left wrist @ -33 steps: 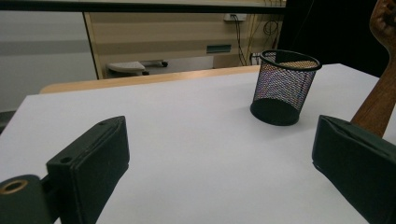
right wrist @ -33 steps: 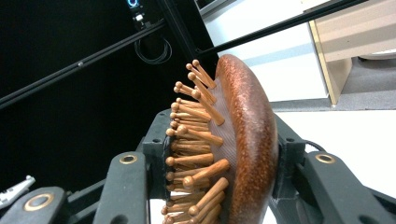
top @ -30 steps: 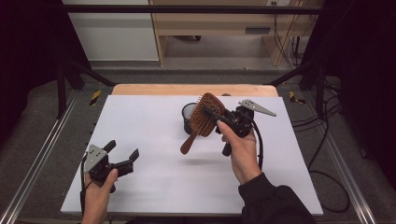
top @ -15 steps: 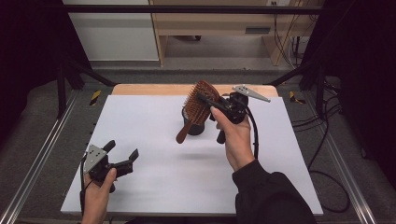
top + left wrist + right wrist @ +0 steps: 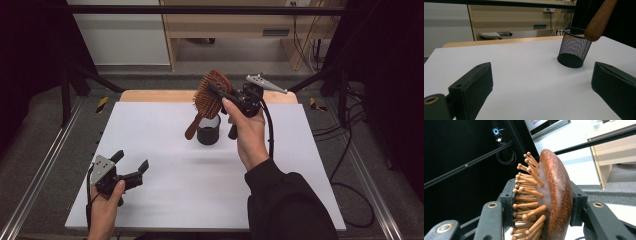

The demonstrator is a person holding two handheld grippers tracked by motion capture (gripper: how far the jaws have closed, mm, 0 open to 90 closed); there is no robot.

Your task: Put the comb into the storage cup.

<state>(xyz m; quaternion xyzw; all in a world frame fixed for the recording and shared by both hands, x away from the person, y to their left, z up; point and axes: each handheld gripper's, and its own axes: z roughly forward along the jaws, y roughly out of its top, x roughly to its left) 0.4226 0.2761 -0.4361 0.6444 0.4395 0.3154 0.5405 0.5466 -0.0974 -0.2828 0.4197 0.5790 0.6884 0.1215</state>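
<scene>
My right gripper [image 5: 220, 97] jaws clamp the wooden hairbrush [image 5: 210, 95] head above the mesh cup [image 5: 208, 134]; next, lower its handle in. Left gripper [image 5: 131, 169] jaws apart, idle.

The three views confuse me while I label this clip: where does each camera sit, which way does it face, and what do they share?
High view: above the person's side, facing forward and down on the white table; both forearms and tools show.
Left gripper view: rides the left tool, low over the table, facing the mesh cup; its jaws stand apart.
Right gripper view: rides the right tool, tilted upward; jaws clamp the wooden hairbrush.
Shared: hairbrush in all three; cup in the first two.
</scene>
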